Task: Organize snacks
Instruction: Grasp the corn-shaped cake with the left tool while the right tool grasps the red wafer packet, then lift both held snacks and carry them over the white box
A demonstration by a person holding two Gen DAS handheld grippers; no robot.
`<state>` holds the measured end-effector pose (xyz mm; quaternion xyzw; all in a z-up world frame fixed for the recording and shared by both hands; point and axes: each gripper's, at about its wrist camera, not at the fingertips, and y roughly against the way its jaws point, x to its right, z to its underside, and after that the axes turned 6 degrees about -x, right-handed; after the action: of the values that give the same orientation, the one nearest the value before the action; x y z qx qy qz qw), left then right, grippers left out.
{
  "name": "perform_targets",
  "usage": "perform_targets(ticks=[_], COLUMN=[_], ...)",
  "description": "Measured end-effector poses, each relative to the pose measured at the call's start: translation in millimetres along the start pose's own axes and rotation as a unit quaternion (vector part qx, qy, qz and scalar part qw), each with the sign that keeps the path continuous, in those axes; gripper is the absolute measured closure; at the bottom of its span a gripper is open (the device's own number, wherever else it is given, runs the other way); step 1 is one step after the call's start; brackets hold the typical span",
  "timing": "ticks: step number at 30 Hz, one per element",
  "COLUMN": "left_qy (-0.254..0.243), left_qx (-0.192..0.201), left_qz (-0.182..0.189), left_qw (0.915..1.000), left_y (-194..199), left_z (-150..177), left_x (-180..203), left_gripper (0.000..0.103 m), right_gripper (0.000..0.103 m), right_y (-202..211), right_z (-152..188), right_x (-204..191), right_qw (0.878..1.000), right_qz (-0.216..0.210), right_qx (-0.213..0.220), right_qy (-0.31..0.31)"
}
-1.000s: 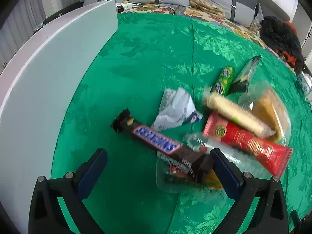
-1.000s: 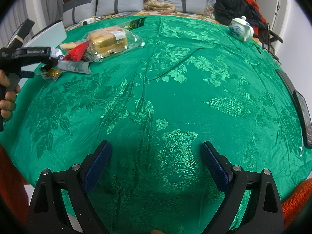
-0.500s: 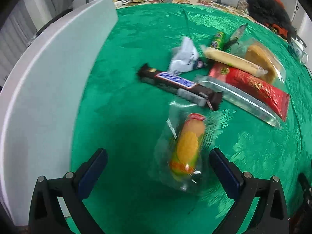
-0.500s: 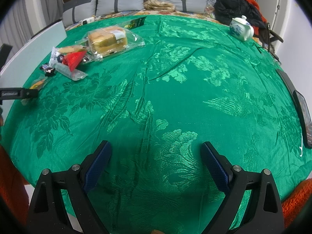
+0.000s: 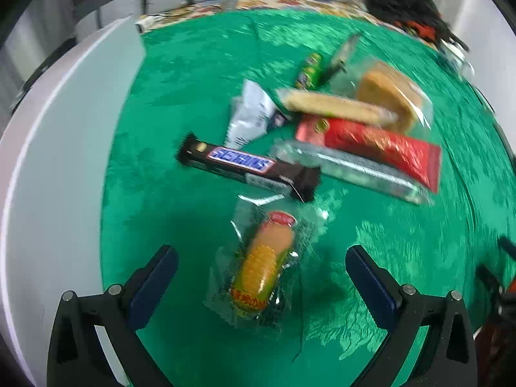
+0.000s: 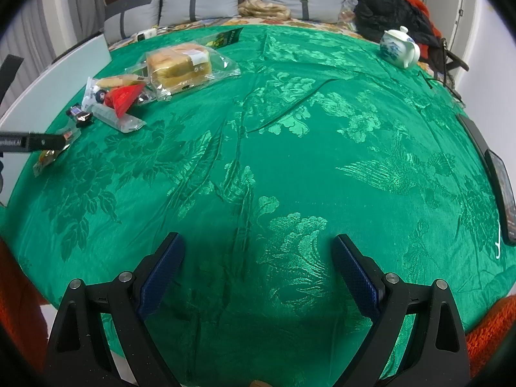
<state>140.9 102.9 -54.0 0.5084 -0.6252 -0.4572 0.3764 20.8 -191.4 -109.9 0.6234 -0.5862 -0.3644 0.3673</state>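
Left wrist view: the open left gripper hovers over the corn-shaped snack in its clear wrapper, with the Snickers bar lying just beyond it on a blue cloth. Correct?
Not quite: the cloth is green, as the left wrist view shows. The rest holds: the open left gripper hovers over the corn-shaped snack, with the Snickers bar just beyond.

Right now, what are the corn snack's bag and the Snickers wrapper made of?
The corn snack's bag looks like thin clear plastic film: the yellow corn shows through, and its edges crinkle and glint. The Snickers wrapper looks like glossy brown printed plastic or foil film, with a crimped end; which one, I cannot tell.
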Motion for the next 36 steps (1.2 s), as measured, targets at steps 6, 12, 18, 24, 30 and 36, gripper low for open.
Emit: perform_targets(ticks=[6, 12, 18, 24, 30, 36], left_qy=[-0.074, -0.064, -0.031, 0.016, 0.03, 0.055], left_qx=[-0.023, -0.019, 0.008, 0.033, 0.043, 0.054], left_qz=[0.002, 0.019, 0.017, 0.043, 0.065, 0.088], left_qw=[0.997, 0.9976, 0.9993, 0.9984, 0.9965, 0.9932], left_y=[-7.6, 4.3, 17.9, 22.6, 30.5, 36.8], left_z=[8.1, 7.1, 33.2, 60.4, 68.7, 71.0], left_x=[18.0, 13.2, 8.2, 4.5, 1.6, -12.8], left_gripper=[0.014, 0.058, 0.07, 0.07, 0.07, 0.07], right_gripper=[0.008, 0.008, 0.011, 0.011, 0.067, 0.078], right_y=[0.2, -0.2, 0.9, 32.7, -6.0, -57.3], right_z=[-1.4, -0.8, -3.0, -65.2, -167.9, -193.1], right_x=[0.3, 0.7, 3.6, -33.3, -125.0, -151.7], right_qw=[1.0, 1.0, 1.0, 0.975, 0.961, 0.956], right_qz=[0.0, -0.001, -0.021, -0.208, -0.177, -0.118], right_qx=[-0.001, 0.003, -0.019, 0.033, -0.036, -0.136], right_qy=[0.0, 0.001, 0.01, 0.072, 0.208, 0.232])
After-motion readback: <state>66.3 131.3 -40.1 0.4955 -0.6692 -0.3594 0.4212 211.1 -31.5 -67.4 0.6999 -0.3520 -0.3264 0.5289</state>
